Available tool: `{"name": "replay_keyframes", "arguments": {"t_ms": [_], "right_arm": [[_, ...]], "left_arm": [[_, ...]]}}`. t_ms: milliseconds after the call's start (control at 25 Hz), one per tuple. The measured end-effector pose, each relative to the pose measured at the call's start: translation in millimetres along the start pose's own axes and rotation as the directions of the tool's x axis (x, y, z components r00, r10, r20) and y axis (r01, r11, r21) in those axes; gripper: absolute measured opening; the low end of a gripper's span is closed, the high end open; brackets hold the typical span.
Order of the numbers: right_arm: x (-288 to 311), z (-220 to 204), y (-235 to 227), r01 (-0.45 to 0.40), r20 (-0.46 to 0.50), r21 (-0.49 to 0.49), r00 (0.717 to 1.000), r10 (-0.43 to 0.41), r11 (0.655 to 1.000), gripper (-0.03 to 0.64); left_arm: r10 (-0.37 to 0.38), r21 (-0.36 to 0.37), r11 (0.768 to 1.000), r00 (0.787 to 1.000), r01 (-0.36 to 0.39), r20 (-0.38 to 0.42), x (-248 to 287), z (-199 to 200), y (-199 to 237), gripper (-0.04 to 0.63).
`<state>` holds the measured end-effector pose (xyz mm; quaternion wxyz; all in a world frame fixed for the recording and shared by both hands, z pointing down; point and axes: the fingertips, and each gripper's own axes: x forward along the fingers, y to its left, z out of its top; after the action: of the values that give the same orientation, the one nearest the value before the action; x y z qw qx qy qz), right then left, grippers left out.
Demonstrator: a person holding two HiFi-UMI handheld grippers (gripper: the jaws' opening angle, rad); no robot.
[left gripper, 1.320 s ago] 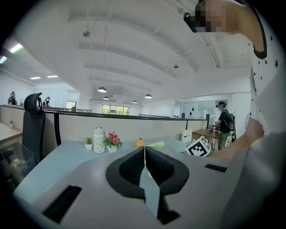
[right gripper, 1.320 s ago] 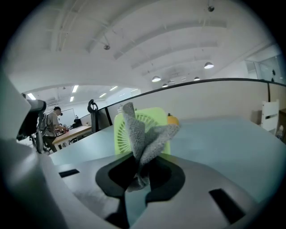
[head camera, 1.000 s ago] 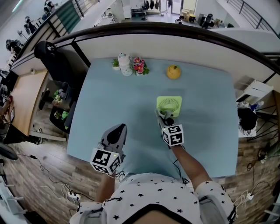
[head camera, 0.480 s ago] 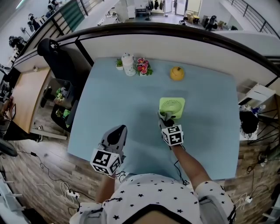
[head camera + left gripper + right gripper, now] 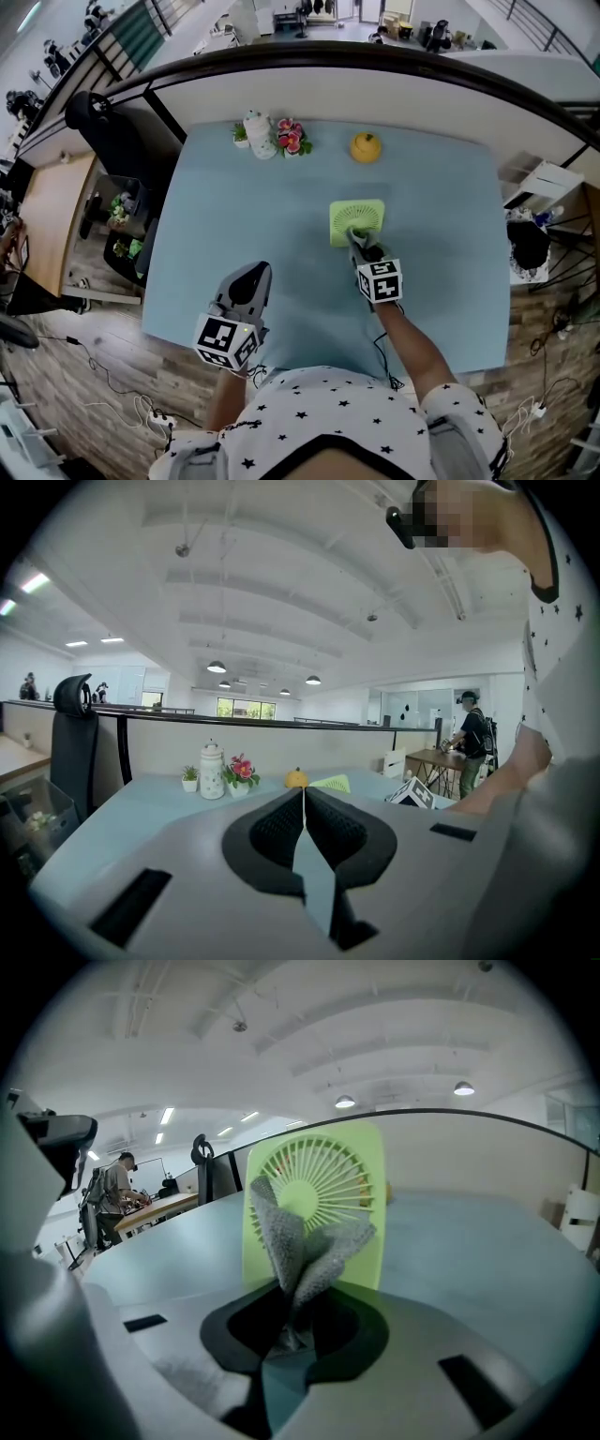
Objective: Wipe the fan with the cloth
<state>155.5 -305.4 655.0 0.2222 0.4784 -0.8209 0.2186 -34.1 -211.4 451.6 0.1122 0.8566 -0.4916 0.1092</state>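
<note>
Nearest the person, the left claw [image 5: 256,274] hovers low over the near left part of the pale blue table [image 5: 225,211]. Its jaws are pressed together with nothing between them, and it is well apart from the work. The right claw [image 5: 360,247] reaches further out, right of centre, clamped on a bunched grey cloth [image 5: 302,1241] whose folds stick up and forward out of the jaws. Straight ahead of that claw, on its far side, stands the square lime-green fan [image 5: 356,218]. It is upright, with its round slatted grille and broad flat face turned toward the claw. In the right gripper view the cloth overlaps the lower left of the grille [image 5: 345,1174], and from above the claw tip sits right at the fan's near edge. The cloth looks to be at or just short of the face, though actual contact cannot be made out. The right hand is plainly the nearer one, so the wiping would seem to be a short push forward followed by strokes across the grille. A light fan like this could tip backward or slide with no second claw bracing it. Along the far edge stand a tiny potted plant [image 5: 241,136], a white lidded jar [image 5: 256,132] whose contents are hidden, a small pot of pink and red flowers [image 5: 290,138], and further right a yellow fruit-shaped object [image 5: 366,147].
</note>
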Motion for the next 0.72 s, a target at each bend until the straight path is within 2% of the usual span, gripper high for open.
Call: {"name": "replay_keyframes", "arguments": {"t_ms": [360, 720], "right_arm": [[-19.2, -13.8, -43.1, 0.09, -0.003, 0.074, 0.996, -0.09, 0.993, 0.052], [-20.7, -13.1, -45.8, 0.115, 0.003, 0.115, 0.993, -0.116, 0.987, 0.052]], "left_arm": [[-0.017, 0.004, 1.0, 1.0, 0.017, -0.005, 5.2, -0.7, -5.0, 0.032], [-0.025, 0.01, 1.0, 1.0, 0.025, -0.002, 4.4, 1.6, -7.8, 0.031]]}}
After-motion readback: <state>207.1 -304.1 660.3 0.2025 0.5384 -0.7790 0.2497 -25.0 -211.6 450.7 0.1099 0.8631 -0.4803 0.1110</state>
